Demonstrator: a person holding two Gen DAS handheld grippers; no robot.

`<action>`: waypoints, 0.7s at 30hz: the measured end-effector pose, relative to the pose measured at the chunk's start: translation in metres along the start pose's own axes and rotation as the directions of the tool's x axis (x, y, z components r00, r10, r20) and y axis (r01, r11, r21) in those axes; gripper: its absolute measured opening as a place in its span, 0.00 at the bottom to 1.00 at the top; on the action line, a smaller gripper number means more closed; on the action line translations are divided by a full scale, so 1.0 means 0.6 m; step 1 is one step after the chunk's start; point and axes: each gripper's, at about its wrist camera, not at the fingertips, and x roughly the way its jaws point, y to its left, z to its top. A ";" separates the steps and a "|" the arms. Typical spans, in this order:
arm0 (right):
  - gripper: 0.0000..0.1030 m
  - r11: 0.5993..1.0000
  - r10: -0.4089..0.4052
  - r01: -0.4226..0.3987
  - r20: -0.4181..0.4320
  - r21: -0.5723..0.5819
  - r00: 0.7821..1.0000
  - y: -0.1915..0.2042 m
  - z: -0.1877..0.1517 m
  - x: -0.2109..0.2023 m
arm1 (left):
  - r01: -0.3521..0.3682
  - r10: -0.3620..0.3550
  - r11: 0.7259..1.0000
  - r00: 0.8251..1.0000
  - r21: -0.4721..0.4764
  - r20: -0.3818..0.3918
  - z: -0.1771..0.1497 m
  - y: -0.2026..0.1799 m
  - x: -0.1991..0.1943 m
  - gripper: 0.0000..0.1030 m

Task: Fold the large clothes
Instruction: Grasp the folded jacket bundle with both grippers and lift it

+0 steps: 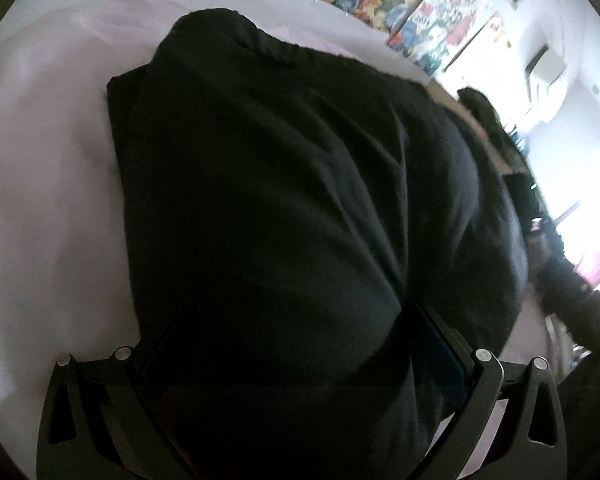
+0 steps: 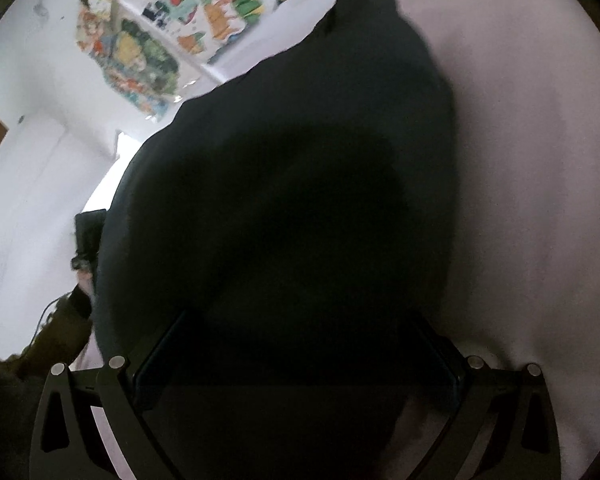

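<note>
The black garment (image 1: 284, 184) lies folded on a pale sheet (image 1: 40, 184) and fills the space between both sets of fingers. The left gripper (image 1: 300, 344) and right gripper (image 2: 296, 344) each stand wide open, tilted down over the cloth, their jaws straddling it without pinching.
</note>
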 end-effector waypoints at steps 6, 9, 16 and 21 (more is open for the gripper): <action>1.00 1.000 -0.004 0.004 -0.017 0.011 1.000 -0.010 -0.004 0.010 | -0.142 0.143 0.989 0.989 0.038 -0.029 0.004 -0.037 0.011 0.99; 1.00 1.000 -0.004 0.004 -0.002 0.004 1.000 -0.013 -0.011 0.008 | -0.174 0.176 0.983 0.984 0.064 -0.025 0.001 -0.041 0.013 0.99; 1.00 1.000 -0.010 0.010 0.011 -0.003 1.000 -0.004 -0.011 0.018 | -0.173 0.174 0.983 0.985 0.065 -0.016 -0.004 -0.032 0.007 0.99; 1.00 1.000 -0.013 0.013 0.008 -0.002 1.000 0.007 -0.004 0.026 | -0.172 0.173 0.983 0.985 0.063 -0.016 -0.009 -0.035 0.012 0.99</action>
